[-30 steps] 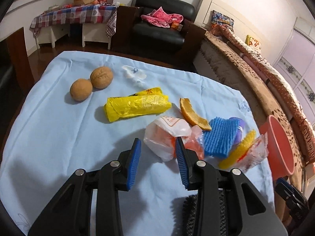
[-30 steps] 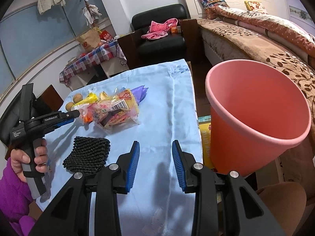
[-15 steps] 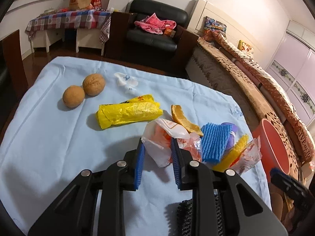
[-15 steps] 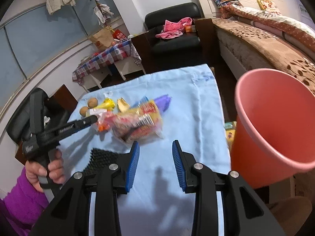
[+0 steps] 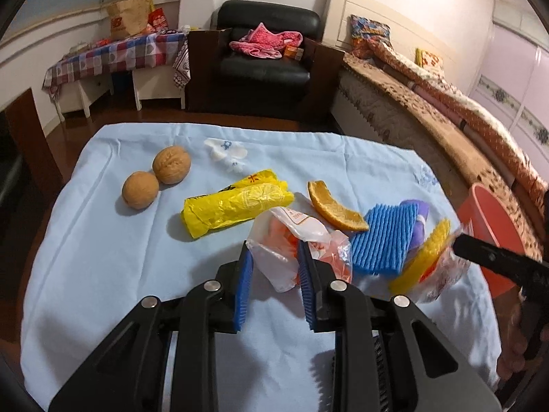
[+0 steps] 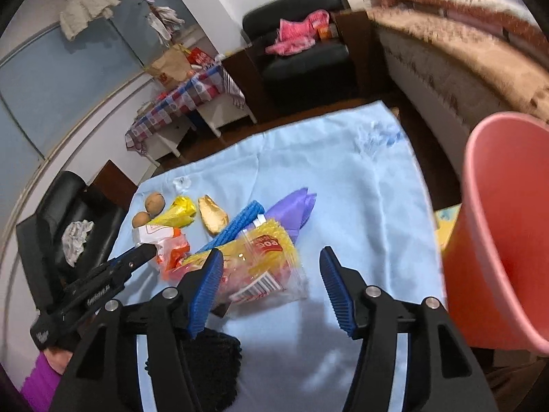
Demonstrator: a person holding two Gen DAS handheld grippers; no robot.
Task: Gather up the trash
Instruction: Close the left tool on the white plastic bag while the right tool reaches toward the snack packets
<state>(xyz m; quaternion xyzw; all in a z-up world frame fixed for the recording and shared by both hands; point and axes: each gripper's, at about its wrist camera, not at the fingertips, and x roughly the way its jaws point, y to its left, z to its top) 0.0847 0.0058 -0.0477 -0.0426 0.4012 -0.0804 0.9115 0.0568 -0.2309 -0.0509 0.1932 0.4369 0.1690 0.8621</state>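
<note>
The trash sits bunched toward the table's right edge, with the pink bin just past that edge and open blue cloth near the walnuts. The left hand-held gripper has narrowed onto the white plastic bag, pads touching it. The right hand-held gripper has swung from the bin and spread wide over the noodle packet.

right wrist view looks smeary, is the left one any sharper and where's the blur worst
Left wrist view: mostly sharp, walnuts crisp, only the noodle packet at right smeared. Right wrist view: motion blur throughout, worst on the bed and pink bucket.
</note>
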